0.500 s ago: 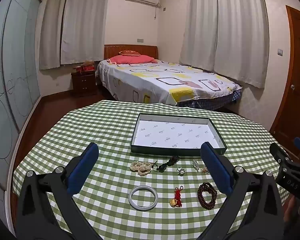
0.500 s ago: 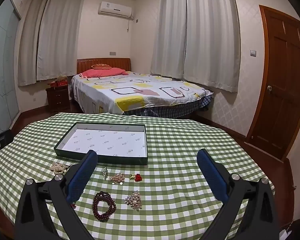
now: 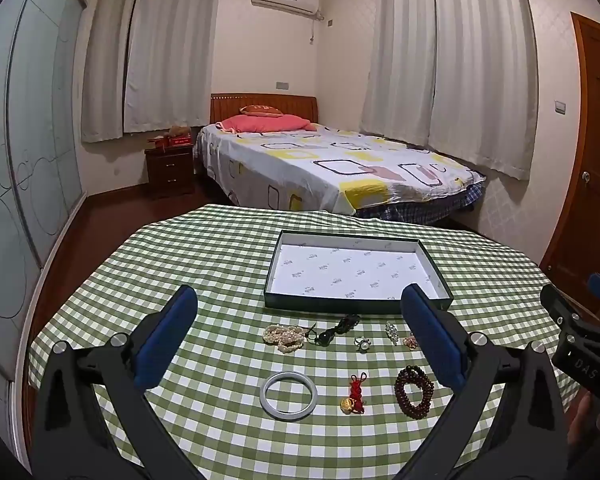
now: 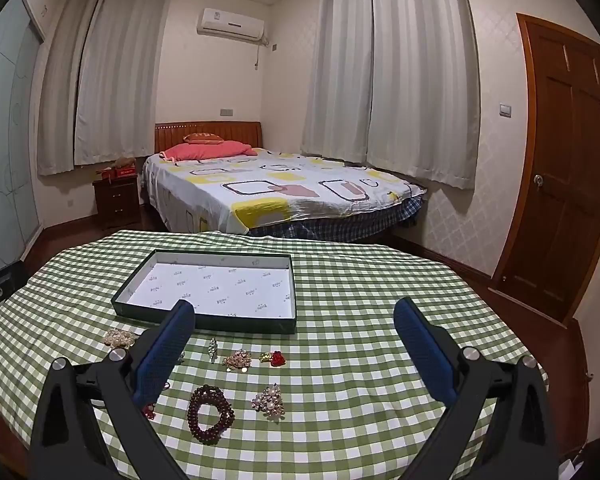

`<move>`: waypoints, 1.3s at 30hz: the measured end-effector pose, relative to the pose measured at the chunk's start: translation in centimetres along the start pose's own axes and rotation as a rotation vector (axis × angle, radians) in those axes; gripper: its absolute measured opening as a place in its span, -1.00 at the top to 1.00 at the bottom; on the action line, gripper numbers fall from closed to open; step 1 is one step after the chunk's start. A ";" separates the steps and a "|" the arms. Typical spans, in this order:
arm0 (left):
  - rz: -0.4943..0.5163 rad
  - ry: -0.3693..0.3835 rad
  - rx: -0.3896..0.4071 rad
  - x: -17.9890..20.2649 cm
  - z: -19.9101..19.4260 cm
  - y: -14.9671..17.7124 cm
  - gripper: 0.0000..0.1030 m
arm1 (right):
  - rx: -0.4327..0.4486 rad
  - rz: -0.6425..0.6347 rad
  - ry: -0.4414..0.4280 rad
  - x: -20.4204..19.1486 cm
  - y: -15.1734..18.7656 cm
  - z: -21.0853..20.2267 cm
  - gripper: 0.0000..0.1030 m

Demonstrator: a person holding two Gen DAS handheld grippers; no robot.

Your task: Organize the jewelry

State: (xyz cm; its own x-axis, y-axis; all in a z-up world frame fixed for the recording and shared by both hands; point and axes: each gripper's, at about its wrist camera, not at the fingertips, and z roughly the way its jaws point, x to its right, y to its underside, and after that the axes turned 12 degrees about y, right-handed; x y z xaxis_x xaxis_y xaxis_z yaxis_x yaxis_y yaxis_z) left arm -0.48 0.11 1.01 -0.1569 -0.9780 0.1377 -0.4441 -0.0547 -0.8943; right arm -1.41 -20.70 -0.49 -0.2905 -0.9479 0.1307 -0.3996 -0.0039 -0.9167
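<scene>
While both the left gripper (image 3: 298,336) and right gripper (image 4: 296,348) hover spread wide, gripping nothing, the jewelry lies loose on the checked cloth (image 3: 204,264) short of the tray (image 3: 356,306): 1 smooth white bangle (image 3: 289,395), 1 dark beaded bracelet (image 4: 211,413), 1 pearl strand (image 3: 284,336), 1 ring (image 3: 362,345). Beyond them, the shallow rectangular dark-walled tray holds only its white printed paper lining.
</scene>
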 end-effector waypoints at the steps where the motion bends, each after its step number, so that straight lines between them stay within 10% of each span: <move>1: -0.002 0.000 -0.002 -0.1 0.0 -0.1 -0.93 | 0.000 0.000 0.000 0.0 0.0 0.0 -0.90; 39: -0.001 -0.001 0.001 -0.4 -0.2 0.4 -0.93 | 0.007 -0.002 0.000 -0.2 0.5 0.2 -0.90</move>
State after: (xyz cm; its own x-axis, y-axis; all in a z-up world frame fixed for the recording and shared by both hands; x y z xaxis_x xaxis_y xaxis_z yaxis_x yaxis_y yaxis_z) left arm -0.73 0.56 0.67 -0.1552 -0.9782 0.1382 -0.4438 -0.0560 -0.8944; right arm -1.41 -20.58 -1.02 -0.2899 -0.9478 0.1325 -0.3944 -0.0078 -0.9189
